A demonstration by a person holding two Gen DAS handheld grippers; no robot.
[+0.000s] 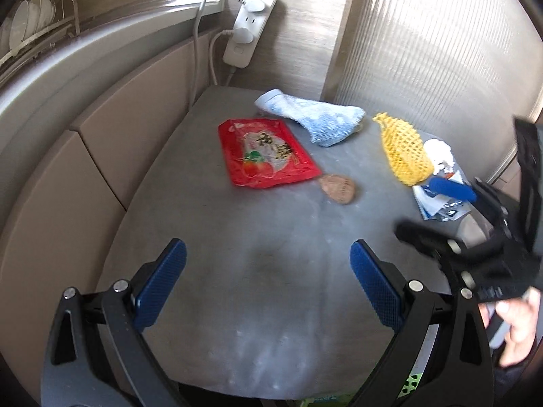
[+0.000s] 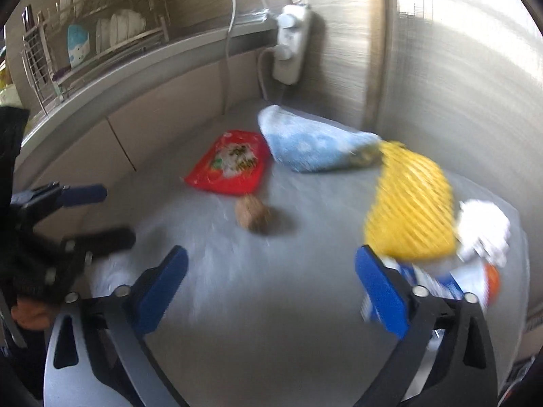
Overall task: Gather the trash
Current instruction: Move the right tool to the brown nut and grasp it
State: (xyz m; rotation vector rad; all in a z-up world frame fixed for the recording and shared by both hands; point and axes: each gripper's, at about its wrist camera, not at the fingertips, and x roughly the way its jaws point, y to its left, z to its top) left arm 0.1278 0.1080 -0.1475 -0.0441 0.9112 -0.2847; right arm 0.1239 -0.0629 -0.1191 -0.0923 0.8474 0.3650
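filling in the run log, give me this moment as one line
left gripper open, empty | right gripper open, empty | red wrapper, yellow net, white tissue on table | nothing collected

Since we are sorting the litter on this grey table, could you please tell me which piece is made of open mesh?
The yellow foam net sleeve beside the crumpled white tissue; the red plastic snack packet is a flat, printed, solid film.

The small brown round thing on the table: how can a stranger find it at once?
Start at the grey table in the wall corner and find the red snack packet. Just off its near right corner lies the small brown round thing, alone on bare surface. It is the only dull, rough-looking lump; its neighbours are bright.
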